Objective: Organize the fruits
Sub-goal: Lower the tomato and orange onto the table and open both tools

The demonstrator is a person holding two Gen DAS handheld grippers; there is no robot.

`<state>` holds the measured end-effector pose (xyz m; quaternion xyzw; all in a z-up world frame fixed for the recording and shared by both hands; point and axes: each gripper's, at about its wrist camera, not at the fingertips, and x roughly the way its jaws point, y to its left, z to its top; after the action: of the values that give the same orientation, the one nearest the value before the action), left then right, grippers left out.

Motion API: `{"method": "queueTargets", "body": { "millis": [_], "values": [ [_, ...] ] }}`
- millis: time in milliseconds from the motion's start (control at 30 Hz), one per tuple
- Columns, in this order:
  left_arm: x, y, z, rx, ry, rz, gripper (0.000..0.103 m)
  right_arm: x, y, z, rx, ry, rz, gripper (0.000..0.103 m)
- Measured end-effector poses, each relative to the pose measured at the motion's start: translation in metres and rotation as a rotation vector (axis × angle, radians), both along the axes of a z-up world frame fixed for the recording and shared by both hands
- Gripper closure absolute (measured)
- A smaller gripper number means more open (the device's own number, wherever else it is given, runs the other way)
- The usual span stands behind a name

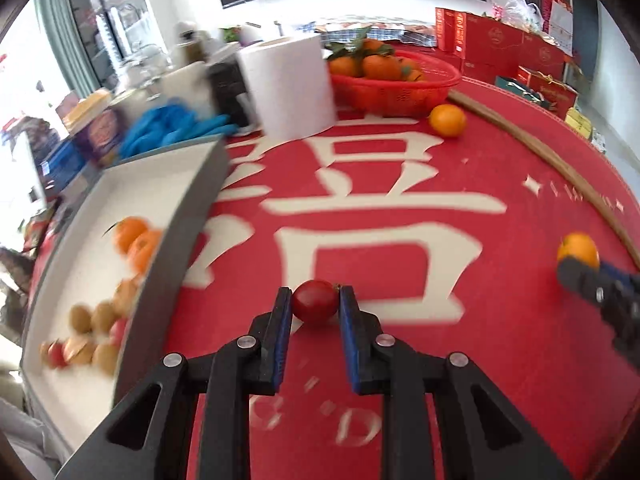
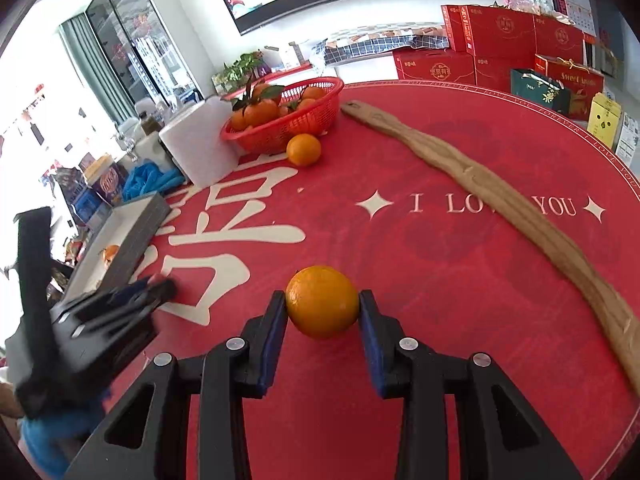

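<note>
A small red tomato (image 1: 314, 301) sits between the blue pads of my left gripper (image 1: 314, 300), which is shut on it just above the red table mat. My right gripper (image 2: 322, 303) is shut on an orange (image 2: 322, 301). From the left wrist view that same orange (image 1: 579, 246) shows at the far right, with the right gripper (image 1: 576, 266) on it. In the right wrist view the left gripper (image 2: 160, 286) appears blurred at the left, beside the grey tray. The grey tray (image 1: 192, 220) at left holds oranges (image 1: 136, 240), small brownish fruits (image 1: 94, 320) and red ones.
A red basket (image 1: 394, 88) of leafy oranges stands at the back, with a loose orange (image 1: 447, 120) in front of it. A white paper roll (image 1: 290, 86) and blue gloves (image 1: 176, 126) lie behind the tray. A long wooden stick (image 2: 500, 208) lies across the mat's right side. Red gift boxes (image 2: 500, 40) stand beyond the table.
</note>
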<state>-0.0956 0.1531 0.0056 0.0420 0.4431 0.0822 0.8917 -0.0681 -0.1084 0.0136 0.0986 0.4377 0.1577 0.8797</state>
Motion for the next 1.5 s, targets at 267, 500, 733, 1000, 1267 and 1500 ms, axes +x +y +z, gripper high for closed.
{"method": "queueTargets", "body": {
  "millis": [267,500,733,1000,1267,1500],
  "values": [
    [-0.002,-0.001,-0.002,0.046,-0.035,-0.003,0.078,-0.007,0.021,-0.002,-0.098,-0.002,-0.003,0.066],
    [-0.003,0.007,-0.001,-0.012,-0.037,0.000,0.077,-0.008,0.027,-0.002,-0.147,-0.009,-0.009,0.066],
    [-0.002,0.009,-0.002,-0.034,-0.038,0.001,0.077,-0.007,0.031,-0.002,-0.174,-0.012,-0.007,0.066],
    [-0.002,0.011,-0.002,-0.054,-0.039,-0.001,0.077,-0.006,0.034,-0.002,-0.198,-0.012,-0.001,0.066],
    [0.032,0.026,0.000,-0.141,-0.004,-0.012,0.077,0.022,0.051,-0.002,-0.226,0.003,0.016,0.066],
    [0.034,0.019,-0.002,-0.083,-0.037,-0.032,0.077,0.033,0.070,-0.006,-0.336,-0.050,0.025,0.066]
  ]
}}
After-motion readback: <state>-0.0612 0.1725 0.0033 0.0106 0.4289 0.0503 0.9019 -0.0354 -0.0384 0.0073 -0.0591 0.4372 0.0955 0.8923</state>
